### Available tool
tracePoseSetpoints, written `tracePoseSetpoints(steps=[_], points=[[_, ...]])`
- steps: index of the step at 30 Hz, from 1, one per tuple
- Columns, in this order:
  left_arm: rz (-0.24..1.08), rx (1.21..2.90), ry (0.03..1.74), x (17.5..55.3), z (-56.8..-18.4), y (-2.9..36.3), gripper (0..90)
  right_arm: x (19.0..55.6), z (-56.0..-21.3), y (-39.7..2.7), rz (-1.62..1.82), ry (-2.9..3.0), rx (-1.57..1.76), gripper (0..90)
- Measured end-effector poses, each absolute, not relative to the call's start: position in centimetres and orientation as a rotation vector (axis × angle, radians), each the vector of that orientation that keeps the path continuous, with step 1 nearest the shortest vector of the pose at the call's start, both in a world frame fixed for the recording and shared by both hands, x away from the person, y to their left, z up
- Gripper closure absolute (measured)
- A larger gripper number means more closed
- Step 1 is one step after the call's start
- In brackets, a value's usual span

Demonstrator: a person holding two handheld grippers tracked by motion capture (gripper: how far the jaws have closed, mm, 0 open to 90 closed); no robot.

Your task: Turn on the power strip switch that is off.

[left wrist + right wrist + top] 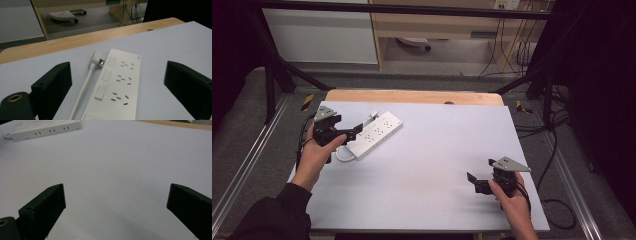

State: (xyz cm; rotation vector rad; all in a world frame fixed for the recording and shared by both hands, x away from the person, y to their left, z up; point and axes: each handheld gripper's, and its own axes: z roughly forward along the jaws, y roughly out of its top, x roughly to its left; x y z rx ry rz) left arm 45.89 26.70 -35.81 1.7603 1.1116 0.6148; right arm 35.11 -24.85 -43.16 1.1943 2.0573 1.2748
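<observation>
Strip (117,85) lies mid-frame in the left gripper view, near end cut off; left gripper (120,87) spread over it. Right gripper (117,205) spread above bare desk (120,157).

No legible text, brand or number anywhere. Small mark at far corner of power strip (117,82) in left gripper view, too tiny to read. Yellow-black hazard stripes (307,101) on floor beside tabletop, unlettered.
</observation>
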Motion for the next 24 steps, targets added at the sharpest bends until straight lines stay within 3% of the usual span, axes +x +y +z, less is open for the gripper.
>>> tracePoseSetpoints(steps=[24], points=[[0.655, 1.731, 1.150, 48.3, -36.8, 26.4, 13.6, 35.2, -43.2, -24.5, 1.275, 2.078, 1.169, 2.6]])
